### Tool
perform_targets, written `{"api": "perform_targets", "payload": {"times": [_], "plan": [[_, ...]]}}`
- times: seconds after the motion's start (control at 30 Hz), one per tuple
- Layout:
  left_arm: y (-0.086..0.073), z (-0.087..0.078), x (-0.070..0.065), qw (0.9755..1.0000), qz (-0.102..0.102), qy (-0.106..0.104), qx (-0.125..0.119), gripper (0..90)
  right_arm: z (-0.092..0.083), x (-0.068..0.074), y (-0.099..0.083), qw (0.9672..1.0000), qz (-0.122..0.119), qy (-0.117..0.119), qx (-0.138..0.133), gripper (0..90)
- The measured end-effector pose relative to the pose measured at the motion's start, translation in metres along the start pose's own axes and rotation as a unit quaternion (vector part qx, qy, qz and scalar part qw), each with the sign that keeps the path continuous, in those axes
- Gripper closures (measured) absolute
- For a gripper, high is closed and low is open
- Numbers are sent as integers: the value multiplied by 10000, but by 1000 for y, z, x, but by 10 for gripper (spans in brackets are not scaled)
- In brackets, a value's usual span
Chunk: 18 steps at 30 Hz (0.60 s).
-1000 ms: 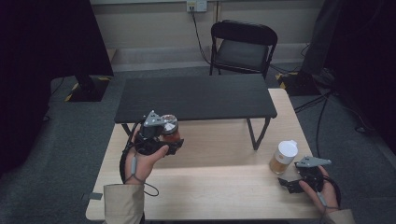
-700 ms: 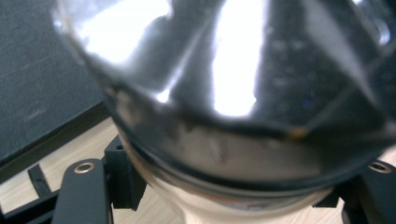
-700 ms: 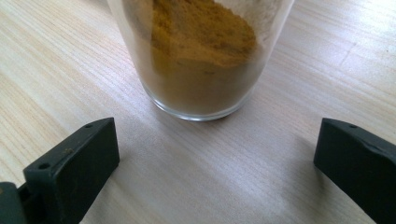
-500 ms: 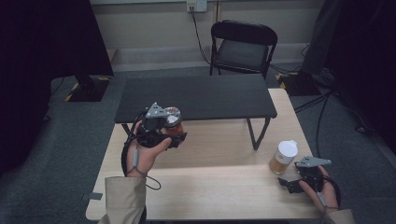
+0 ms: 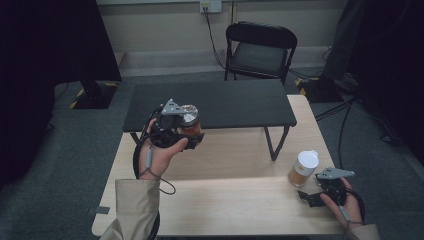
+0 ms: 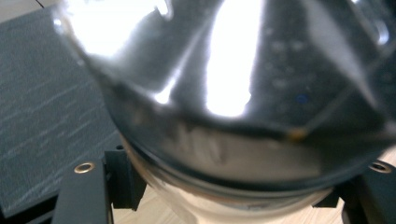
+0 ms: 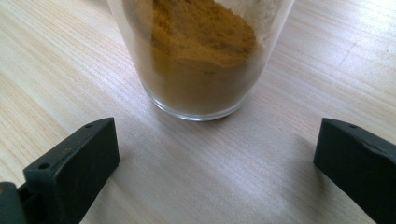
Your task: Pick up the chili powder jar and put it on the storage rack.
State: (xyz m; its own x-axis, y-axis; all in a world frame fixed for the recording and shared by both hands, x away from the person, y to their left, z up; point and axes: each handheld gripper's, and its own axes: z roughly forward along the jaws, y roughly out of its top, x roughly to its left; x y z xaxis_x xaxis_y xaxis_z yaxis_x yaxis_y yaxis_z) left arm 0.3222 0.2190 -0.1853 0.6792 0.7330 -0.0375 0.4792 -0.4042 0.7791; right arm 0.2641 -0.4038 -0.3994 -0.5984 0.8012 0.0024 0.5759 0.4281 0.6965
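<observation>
Two jars, one in the air and one on the table.
Your left gripper [image 5: 186,131] clamps the metal-lidded jar [image 5: 189,120] above the table's [image 5: 235,210] left side, by the black bench [image 5: 225,102]. Your right gripper [image 5: 314,196], jaws wide, rests just short of the spice jar [image 5: 303,169]; next, probably ease forward around it.

Spice jar [image 5: 303,168] stands on table [image 5: 240,210], right side.

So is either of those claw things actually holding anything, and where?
Left gripper clamps a jar with a shiny metal lid by its body below the lid. Right gripper holds nothing.
</observation>
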Motion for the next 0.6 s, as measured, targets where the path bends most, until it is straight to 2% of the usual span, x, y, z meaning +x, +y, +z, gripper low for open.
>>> {"api": "perform_targets", "payload": {"times": [0.23,0.6], "plan": [[10,2,1,10000,-26,13,-25,306,0,0,0,10000,3,1,1,0],[25,16,3,9999,-71,104,9,306,0,0,0,10000,0,1,0,0]]}}
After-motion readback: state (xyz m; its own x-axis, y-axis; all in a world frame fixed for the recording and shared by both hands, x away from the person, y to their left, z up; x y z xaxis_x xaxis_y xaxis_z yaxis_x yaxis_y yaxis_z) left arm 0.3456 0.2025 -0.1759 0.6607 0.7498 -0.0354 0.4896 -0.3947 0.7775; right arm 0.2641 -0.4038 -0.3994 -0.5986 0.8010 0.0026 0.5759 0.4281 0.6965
